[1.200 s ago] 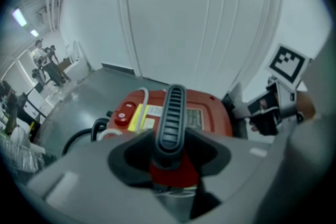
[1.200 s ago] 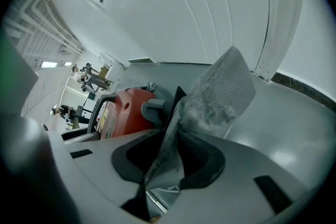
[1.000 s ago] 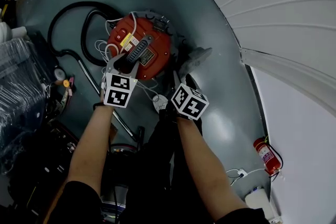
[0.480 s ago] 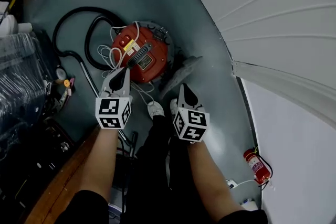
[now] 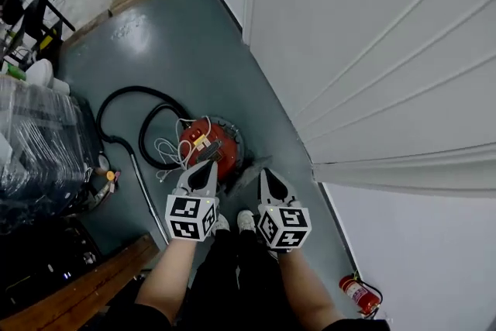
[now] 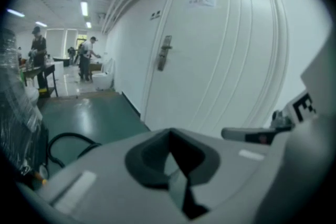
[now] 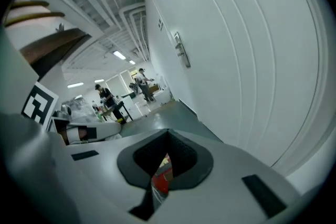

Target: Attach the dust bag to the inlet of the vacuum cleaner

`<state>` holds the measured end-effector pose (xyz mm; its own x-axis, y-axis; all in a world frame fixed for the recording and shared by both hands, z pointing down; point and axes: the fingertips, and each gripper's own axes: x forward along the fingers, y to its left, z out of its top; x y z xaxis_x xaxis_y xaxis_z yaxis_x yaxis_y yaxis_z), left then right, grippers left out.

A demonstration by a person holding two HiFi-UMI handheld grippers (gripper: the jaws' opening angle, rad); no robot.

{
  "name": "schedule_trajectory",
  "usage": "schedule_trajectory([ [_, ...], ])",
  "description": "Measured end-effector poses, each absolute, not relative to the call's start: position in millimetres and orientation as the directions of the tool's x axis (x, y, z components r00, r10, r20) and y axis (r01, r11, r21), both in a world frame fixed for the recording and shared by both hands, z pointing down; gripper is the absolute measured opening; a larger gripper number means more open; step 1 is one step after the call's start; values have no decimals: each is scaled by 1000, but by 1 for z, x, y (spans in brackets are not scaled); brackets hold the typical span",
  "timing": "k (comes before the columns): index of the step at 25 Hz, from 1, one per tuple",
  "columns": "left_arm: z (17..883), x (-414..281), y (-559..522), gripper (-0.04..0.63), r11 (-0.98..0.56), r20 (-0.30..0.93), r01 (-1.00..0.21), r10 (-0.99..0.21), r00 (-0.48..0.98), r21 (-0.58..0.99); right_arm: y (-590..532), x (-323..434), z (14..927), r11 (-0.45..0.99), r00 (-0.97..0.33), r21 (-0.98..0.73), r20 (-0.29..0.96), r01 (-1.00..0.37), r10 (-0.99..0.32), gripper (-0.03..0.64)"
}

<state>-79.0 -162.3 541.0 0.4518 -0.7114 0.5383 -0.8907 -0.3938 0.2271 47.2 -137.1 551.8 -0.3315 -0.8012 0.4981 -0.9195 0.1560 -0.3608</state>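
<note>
Spreading across most of the head view, the grey-green floor (image 5: 178, 50) runs up to a white ribbed door (image 5: 364, 50) on the right. Plastic-wrapped goods (image 5: 35, 143) are stacked at the left edge, and a wooden board (image 5: 85, 287) lies at the lower left.

The vacuum cleaner (image 5: 208, 145) stands on the floor near the door, just ahead of the person's shoes (image 5: 246, 219). It is a round canister with a red top, and a dark handle and a yellow label sit on its lid. A black hose (image 5: 128, 101) loops away from it to the left, and a white cord (image 5: 165, 153) lies coiled against its left side. The dust bag (image 5: 245, 173), a small crumpled grey shape, lies on the floor touching the canister's lower right edge. It is outside the machine and not fitted to it.

Both grippers are held well above the floor, side by side and apart, each carrying its marker cube. The left gripper (image 5: 208, 164) has its jaws closed together with nothing between them, and in the head view its tip overlaps the vacuum's near edge without touching it. The right gripper (image 5: 263, 174) is likewise closed and empty, with its tip just right of the bag. A red fire extinguisher (image 5: 358, 294) lies by the wall at the lower right.
</note>
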Motion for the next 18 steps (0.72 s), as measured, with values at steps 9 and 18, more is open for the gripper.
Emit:
schedule_trajectory([
  [9,326,-114,-143,-3,-295,383,-940,-860,339,169,-147,21,316,353,-415,-264,237,-898,-878,-5],
  [18,211,-141,-131,-3,-262,207,-964,-942,265,43,-136,-25,212,486,-494,-91,128,-869,-860,-5],
])
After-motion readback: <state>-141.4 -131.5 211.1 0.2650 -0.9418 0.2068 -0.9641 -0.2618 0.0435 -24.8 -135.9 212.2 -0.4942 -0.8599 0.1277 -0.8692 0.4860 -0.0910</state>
